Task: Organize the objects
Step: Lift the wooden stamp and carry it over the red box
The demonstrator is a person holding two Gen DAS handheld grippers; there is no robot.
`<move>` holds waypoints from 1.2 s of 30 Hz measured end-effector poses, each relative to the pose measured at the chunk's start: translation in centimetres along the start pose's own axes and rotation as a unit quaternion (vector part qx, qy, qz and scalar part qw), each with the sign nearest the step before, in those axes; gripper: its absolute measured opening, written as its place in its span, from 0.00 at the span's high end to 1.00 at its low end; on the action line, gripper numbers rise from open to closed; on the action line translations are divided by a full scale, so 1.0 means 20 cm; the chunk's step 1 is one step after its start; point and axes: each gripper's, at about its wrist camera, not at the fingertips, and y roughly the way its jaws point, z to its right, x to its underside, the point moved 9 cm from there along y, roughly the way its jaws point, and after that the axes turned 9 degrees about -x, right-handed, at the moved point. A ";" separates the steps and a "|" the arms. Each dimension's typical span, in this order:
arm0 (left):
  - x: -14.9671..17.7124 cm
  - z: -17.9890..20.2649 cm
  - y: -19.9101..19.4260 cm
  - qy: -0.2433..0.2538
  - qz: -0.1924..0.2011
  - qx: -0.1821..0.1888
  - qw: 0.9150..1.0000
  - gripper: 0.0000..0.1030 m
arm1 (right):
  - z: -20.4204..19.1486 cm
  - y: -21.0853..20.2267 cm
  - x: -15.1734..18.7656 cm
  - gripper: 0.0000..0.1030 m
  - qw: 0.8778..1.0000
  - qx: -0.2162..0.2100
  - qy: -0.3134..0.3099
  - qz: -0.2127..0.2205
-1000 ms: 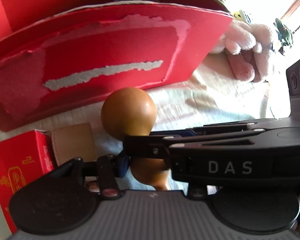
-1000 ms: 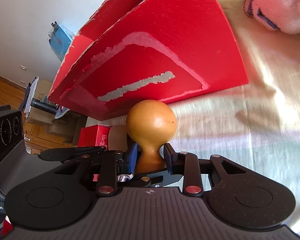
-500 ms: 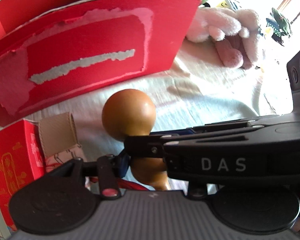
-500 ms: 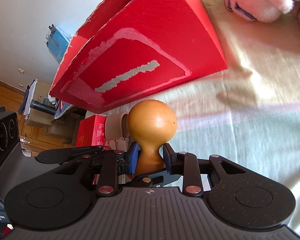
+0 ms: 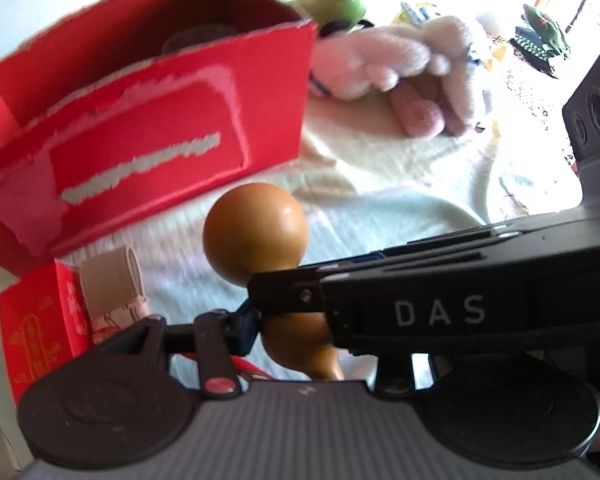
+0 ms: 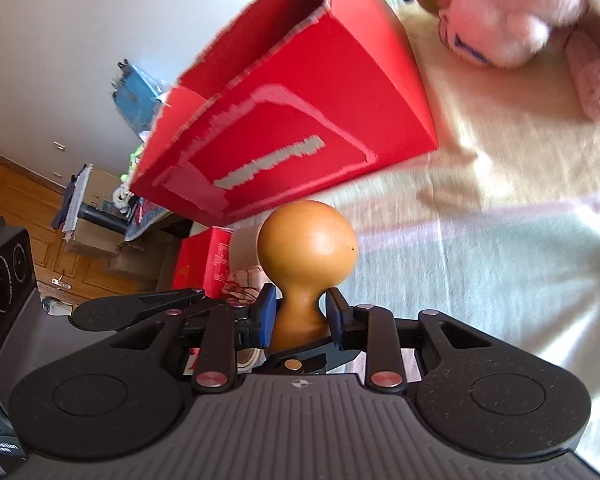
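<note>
A brown gourd is held by its narrow neck between the blue pads of my right gripper, round head forward. In the left wrist view the gourd shows with the right gripper's black body crossing in front. My left gripper is at the same neck; only its left finger shows, so its state is unclear. A large open red cardboard box with torn label patches stands ahead on the pale cloth; it also shows in the right wrist view.
A pink plush toy lies right of the box, with a green plush behind. A small red carton and a beige roll sit at the left. A dark green toy is at far right.
Both grippers with the gourd have risen and pulled back from the red box. The box now looks smaller and its open top shows. The plush toys have come further into view.
</note>
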 end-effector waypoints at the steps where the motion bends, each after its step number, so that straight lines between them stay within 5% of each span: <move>1: -0.01 0.01 -0.01 0.003 0.004 -0.001 1.000 0.65 | -0.01 -0.02 0.00 0.71 1.000 0.001 -0.006 0.004; 23: -0.18 0.21 -0.24 0.014 0.052 -0.029 0.998 0.65 | -0.08 -0.28 -0.12 0.71 0.995 -0.023 -0.081 0.045; 36: -0.46 0.08 -0.44 -0.001 0.125 -0.070 0.990 0.65 | -0.26 -0.30 -0.44 0.70 0.985 -0.076 -0.139 0.074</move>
